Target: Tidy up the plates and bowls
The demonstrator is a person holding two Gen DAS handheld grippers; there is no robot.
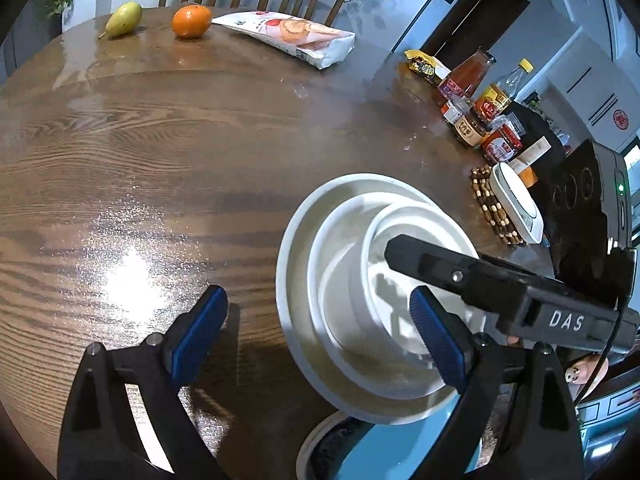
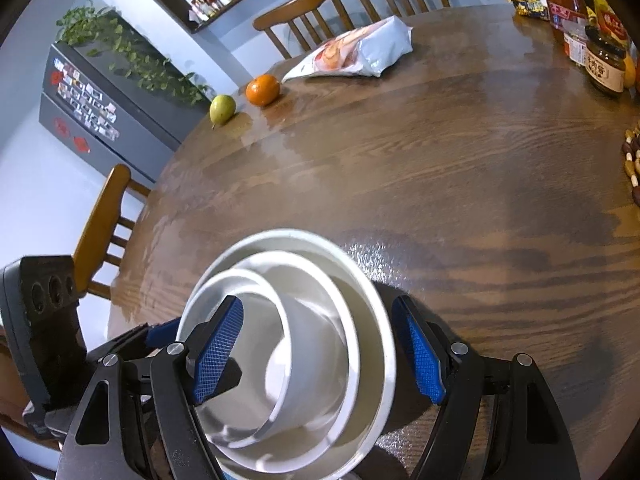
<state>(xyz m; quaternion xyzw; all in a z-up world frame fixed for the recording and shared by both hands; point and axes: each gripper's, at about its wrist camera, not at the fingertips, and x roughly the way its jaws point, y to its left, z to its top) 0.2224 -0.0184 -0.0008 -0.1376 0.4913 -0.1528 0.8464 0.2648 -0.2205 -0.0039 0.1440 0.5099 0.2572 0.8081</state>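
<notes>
Brown wood counter (image 2: 440, 168) fills my view. Far left stands a dark fridge (image 2: 108, 100); a pear (image 2: 222, 109), an orange (image 2: 262, 89) and a bag (image 2: 356, 54) follow. My left tool (image 1: 316, 340) is released. Nested white bowls (image 2: 304, 360) sit at the near edge inside my right tool (image 2: 320, 356), released too.

We note the surface (image 2: 460, 168): dark wood, strong grain, glossy with glare. Bowls (image 2: 320, 344): smooth, shiny white, ceramic by look. Hand-held gripper (image 2: 320, 356): matt black plastic, blue cross-hatched pads (image 2: 218, 354), metal screws. Snack bag (image 2: 360, 54): glossy film.
</notes>
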